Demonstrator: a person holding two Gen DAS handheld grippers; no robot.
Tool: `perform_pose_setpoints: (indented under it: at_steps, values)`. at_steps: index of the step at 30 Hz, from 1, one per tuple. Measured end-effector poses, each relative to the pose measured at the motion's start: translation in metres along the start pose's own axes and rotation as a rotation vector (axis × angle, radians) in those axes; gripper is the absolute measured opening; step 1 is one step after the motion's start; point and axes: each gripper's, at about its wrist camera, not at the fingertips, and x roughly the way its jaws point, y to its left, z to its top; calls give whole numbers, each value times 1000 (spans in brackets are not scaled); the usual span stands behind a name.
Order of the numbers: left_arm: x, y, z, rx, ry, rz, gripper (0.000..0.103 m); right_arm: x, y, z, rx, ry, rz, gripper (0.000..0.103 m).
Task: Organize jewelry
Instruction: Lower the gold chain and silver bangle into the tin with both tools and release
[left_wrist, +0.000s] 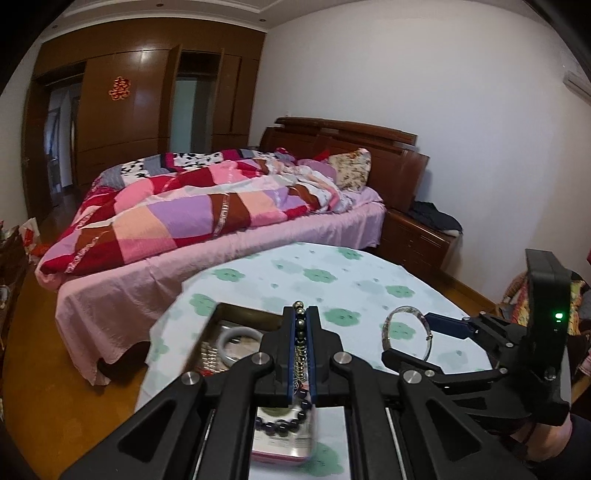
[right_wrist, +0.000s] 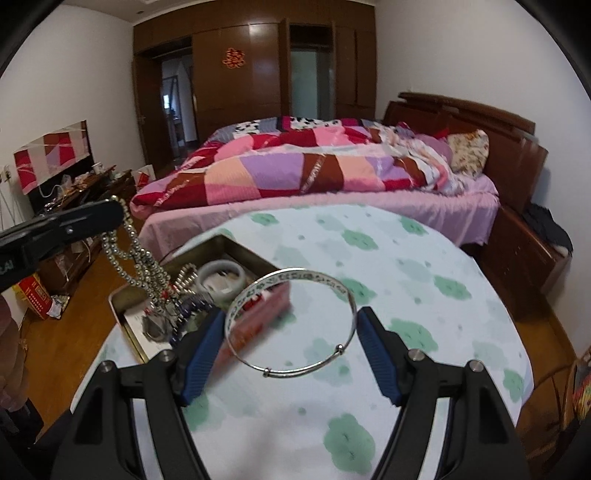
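My left gripper (left_wrist: 300, 321) is shut on a beaded necklace (left_wrist: 300, 343), which hangs from it above the metal tin (right_wrist: 127, 295) in the right wrist view (right_wrist: 136, 266). My right gripper (right_wrist: 291, 332) is closed on a silver bangle (right_wrist: 291, 325), its blue pads (right_wrist: 201, 354) pressing the ring's two sides, above the round table. The bangle also shows in the left wrist view (left_wrist: 406, 334). The tin holds a pale jade bangle (right_wrist: 221, 280), a dark bead bracelet (left_wrist: 282, 424) and other jewelry. A pink box (right_wrist: 266, 306) lies beside the tin.
The round table has a white cloth with green flowers (right_wrist: 406, 295). A bed with a patchwork quilt (right_wrist: 314, 166) stands behind it, a wooden nightstand (right_wrist: 524, 258) to the right, a cluttered low cabinet (right_wrist: 81, 192) to the left.
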Motion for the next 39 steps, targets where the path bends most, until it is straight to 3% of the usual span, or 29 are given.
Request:
perform_pose_setpoints:
  at_steps: [11,23,26,28,30,31,32,39]
  values:
    - [30,39,-11,-47,52,76,4,29,45,24,-74,-34,76,75]
    - [67,61,-41,-92,181,88,5,81,66,-1,-117,87,123,76]
    - [66,60,-42,-93,185,99,6,79,62,-4,-113,90,116,83]
    - [61,59,-39,-99,179,106,19,74,60,-4,-118,82,120,89]
    - [50,58,-35,-103,137,136,67,66,58,-5,-130,73,81,89]
    - [40,57,-33,-102,93,150,75,62,56,-6,-132,69,67,90]
    - [34,57,-31,-102,64,155,81,56,54,-8,-129,64,52,90]
    - [9,67,-20,-139,16,174,81,15,24,-8,-54,15,-28,95]
